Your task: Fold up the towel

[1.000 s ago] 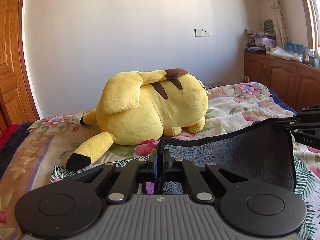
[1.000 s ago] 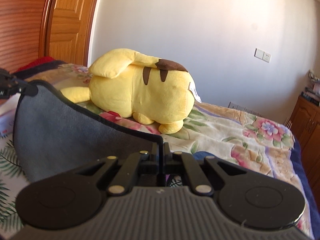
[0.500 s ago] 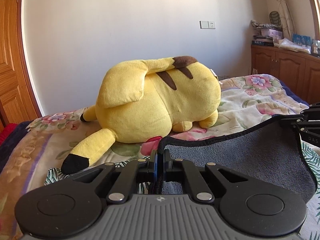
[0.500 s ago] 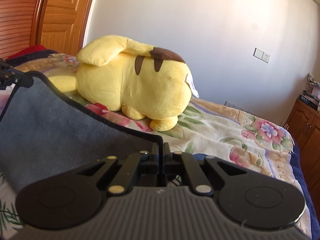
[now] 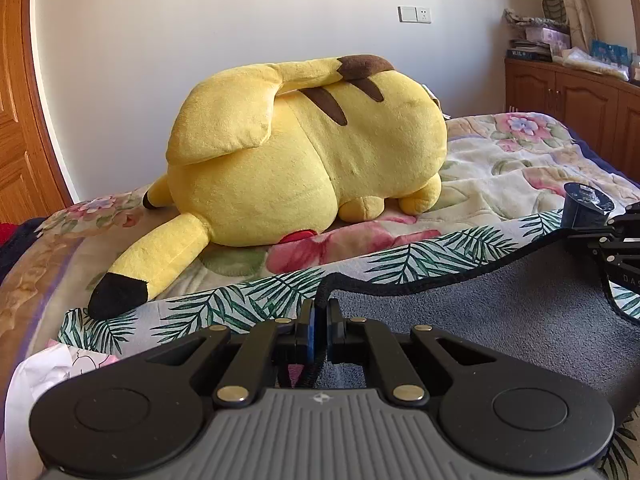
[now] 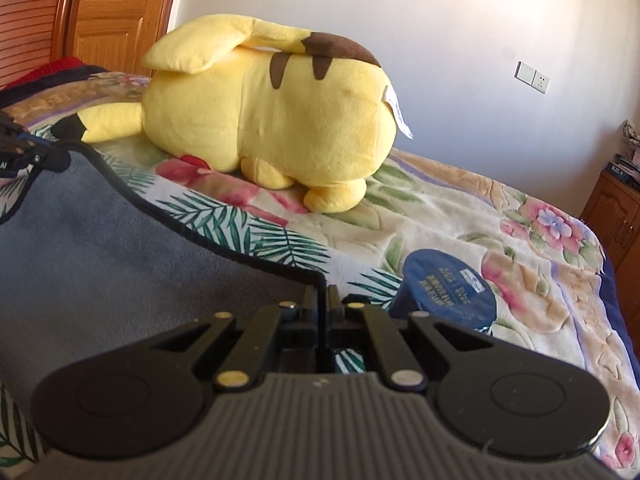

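The dark grey terry towel with black stitched edging (image 5: 500,312) hangs between my two tools, low over the palm-leaf printed sheet (image 5: 248,300) on the bed. A second ago its top edge rode high against the plush toy; now that edge has dropped and swung forward, so more of the leaf print shows beyond it. I judge I am carrying the held edge over to lay it down and make the fold, which is not yet closed.

My left gripper (image 5: 320,312) has its jaws pressed together, pinching one corner hem. My right gripper (image 6: 323,300) is likewise clamped on the other corner.

The right wrist view gives me the round dark blue tin with a printed lid (image 6: 446,288) lying just beside that corner on the floral quilt (image 6: 460,208); the left view catches only its side at the far edge. The left view alone shows the wooden cabinet (image 5: 572,104). The big yellow plush toy with brown stripes (image 5: 304,152) lies beyond the towel, apart from it.
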The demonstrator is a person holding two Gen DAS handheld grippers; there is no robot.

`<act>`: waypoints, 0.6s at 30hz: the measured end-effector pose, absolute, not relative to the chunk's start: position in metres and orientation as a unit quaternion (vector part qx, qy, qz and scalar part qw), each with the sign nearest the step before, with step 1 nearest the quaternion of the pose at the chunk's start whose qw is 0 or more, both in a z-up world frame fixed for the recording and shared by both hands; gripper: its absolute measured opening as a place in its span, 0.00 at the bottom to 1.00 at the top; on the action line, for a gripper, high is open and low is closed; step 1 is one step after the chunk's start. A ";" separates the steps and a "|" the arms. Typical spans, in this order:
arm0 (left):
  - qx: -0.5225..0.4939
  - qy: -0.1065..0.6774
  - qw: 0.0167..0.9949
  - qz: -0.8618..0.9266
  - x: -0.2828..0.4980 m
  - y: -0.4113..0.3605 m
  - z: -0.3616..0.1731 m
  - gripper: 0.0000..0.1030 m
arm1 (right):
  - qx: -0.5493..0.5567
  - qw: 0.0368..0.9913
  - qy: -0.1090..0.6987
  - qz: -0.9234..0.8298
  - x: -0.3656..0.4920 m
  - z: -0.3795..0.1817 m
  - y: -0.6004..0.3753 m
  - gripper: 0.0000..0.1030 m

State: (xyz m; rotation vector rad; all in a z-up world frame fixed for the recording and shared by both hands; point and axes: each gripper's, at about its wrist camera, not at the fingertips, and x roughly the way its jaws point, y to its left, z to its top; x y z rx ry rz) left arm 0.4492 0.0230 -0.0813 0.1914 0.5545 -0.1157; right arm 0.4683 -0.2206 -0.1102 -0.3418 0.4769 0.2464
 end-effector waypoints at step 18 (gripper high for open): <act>0.072 0.268 0.958 -0.068 0.389 0.022 -0.036 0.34 | -0.123 0.955 0.232 0.138 0.420 -0.057 -0.222 0.49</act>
